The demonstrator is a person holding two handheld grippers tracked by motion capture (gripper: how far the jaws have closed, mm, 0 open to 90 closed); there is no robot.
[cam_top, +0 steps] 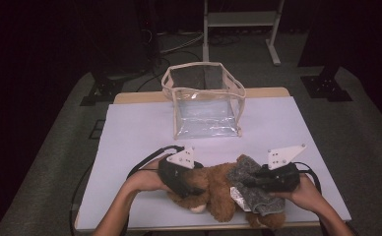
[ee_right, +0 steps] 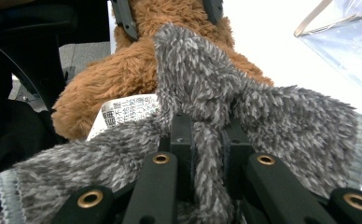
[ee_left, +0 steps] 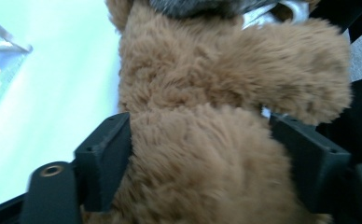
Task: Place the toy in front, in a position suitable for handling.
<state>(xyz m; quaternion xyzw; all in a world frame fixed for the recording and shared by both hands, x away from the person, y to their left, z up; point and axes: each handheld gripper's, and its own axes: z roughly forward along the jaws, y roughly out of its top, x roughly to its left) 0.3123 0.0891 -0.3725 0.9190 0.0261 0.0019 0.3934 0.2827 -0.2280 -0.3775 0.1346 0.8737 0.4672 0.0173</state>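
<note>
Room, high view: dark surroundings, grey floor, a white metal frame (cam_top: 241,19) at the back.
Counter, high view: counter (cam_top: 130,142) under a pale sheet; a clear bag with cream trim (cam_top: 205,101) stands open at its far middle, well apart from my hands.
Toy, high view: brown plush bear (cam_top: 213,189) lies at the near edge between my two hands, a grey fuzzy cloth (cam_top: 250,189) draped on its right side.
Left gripper, high view: my left gripper (cam_top: 186,184) sits at the bear's left side.
Right gripper, high view: my right gripper (cam_top: 255,182) rests on the grey cloth.
Left gripper view: my black jaws flank the bear's body (ee_left: 193,154), one on each side; fur fills the gap, but I cannot tell whether the pads press it. The bag's edge (ee_left: 2,51) shows at far left.
Right gripper view: my jaws are clamped on a fold of the grey cloth (ee_right: 207,140). A white printed label (ee_right: 123,114) lies against the brown fur (ee_right: 118,79) beyond; the bag's corner (ee_right: 342,37) is at upper right.
</note>
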